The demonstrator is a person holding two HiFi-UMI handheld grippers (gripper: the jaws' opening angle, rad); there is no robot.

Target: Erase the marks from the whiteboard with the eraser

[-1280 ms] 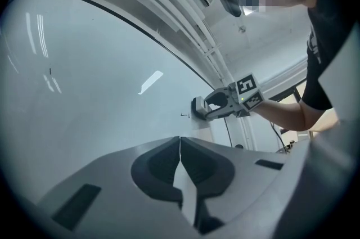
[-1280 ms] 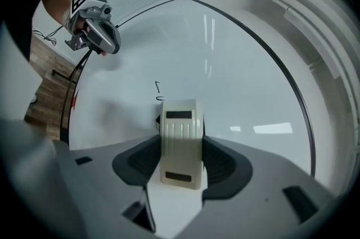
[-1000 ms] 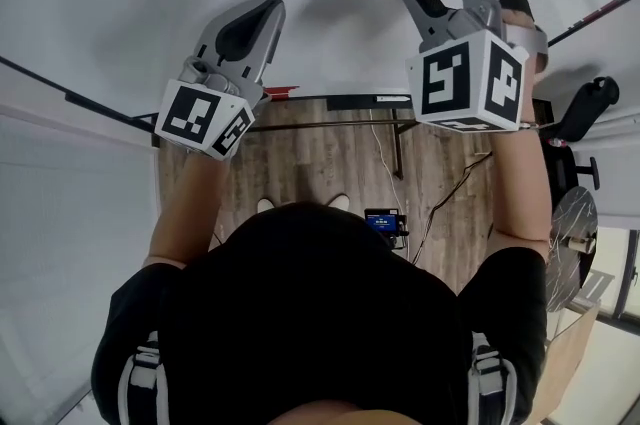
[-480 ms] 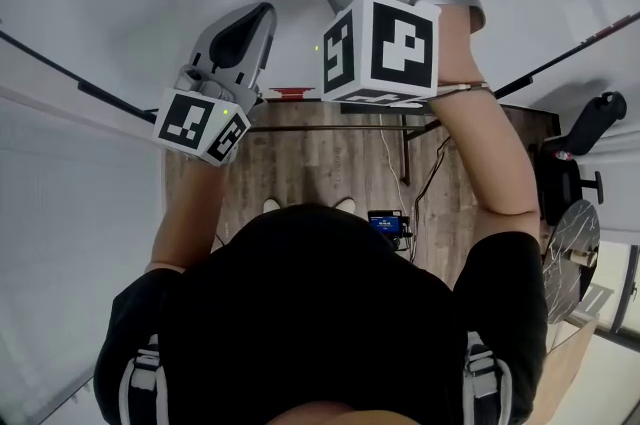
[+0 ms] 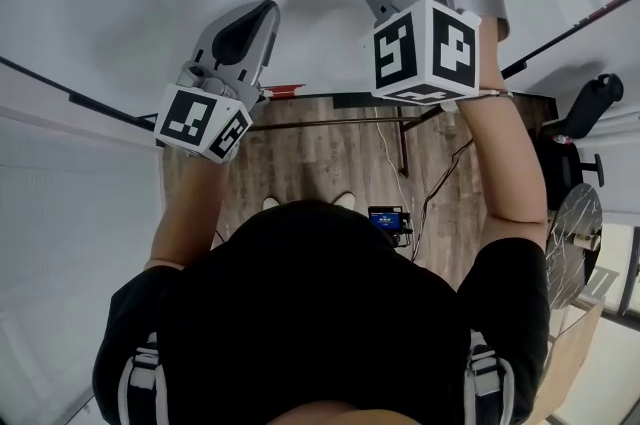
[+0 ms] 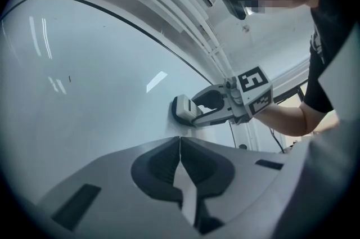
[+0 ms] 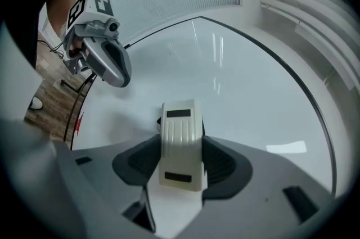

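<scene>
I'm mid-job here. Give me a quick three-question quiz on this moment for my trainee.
1. True or false: the left gripper holds the eraser.
2. The right gripper is: A) open and empty; B) shut on the eraser; C) shut on a marker pen.
3. Fill in: the eraser's wiping face lies against the ____.

Key: 1 false, its jaws are together with nothing between them. 2 B. 3 whiteboard.
</scene>
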